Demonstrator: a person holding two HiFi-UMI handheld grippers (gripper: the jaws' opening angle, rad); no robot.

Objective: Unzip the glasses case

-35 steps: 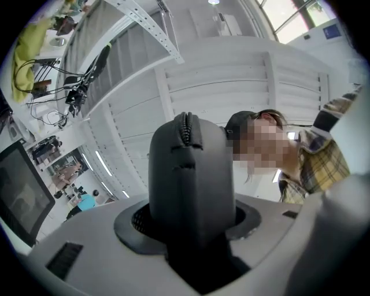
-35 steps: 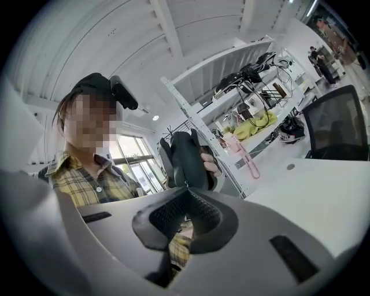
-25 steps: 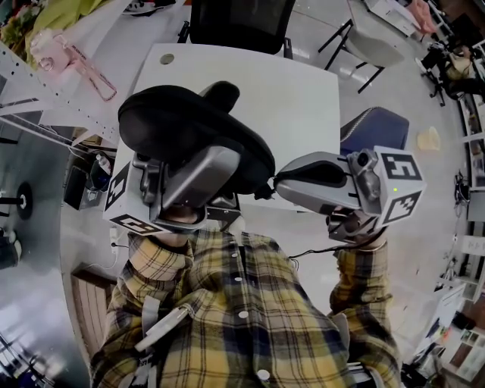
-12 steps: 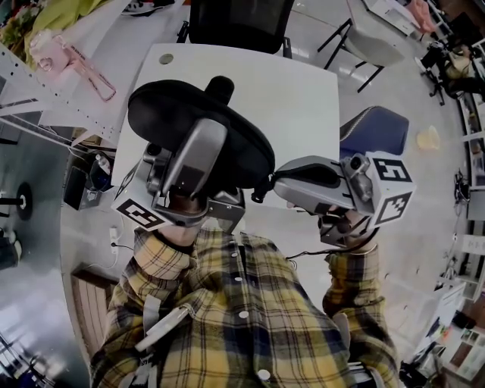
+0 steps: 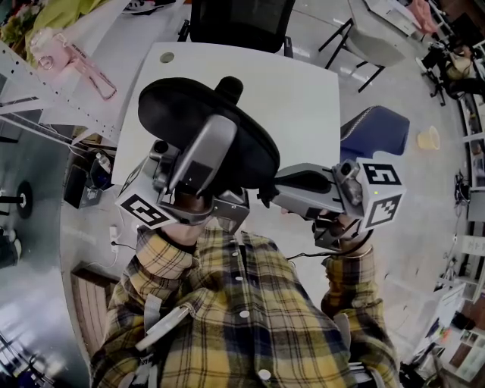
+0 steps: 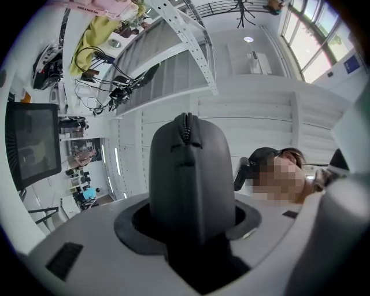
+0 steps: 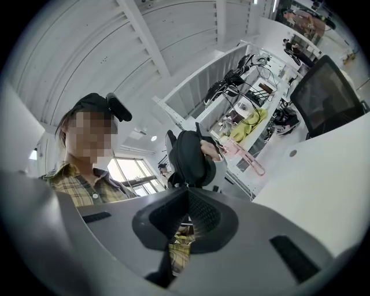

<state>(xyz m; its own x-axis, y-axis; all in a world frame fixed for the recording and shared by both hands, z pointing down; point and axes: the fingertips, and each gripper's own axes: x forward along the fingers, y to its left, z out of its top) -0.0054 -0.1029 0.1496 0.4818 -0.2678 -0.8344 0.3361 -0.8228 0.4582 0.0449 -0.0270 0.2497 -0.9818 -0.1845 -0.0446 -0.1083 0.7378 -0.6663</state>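
Note:
The black oval glasses case (image 5: 189, 114) is held in the air over the white table (image 5: 303, 83). My left gripper (image 5: 212, 140) is shut on it from the near side, one silver finger lying across its shell. In the left gripper view the case (image 6: 191, 173) stands upright between the jaws, its zipper line (image 6: 186, 130) running over the top. My right gripper (image 5: 267, 195) touches the case's lower right end. In the right gripper view its jaws (image 7: 186, 195) meet at the case (image 7: 189, 157) edge, apparently pinching the zipper pull.
A black office chair (image 5: 239, 23) stands at the table's far side and a blue chair (image 5: 375, 129) at its right. A metal rack with a pink object (image 5: 68, 57) runs along the left. A small round disc (image 5: 167, 57) lies at the table's far left corner.
My left gripper has turned and carried the case a little right and up. The right gripper has shifted left and slightly down, staying at the case's end.

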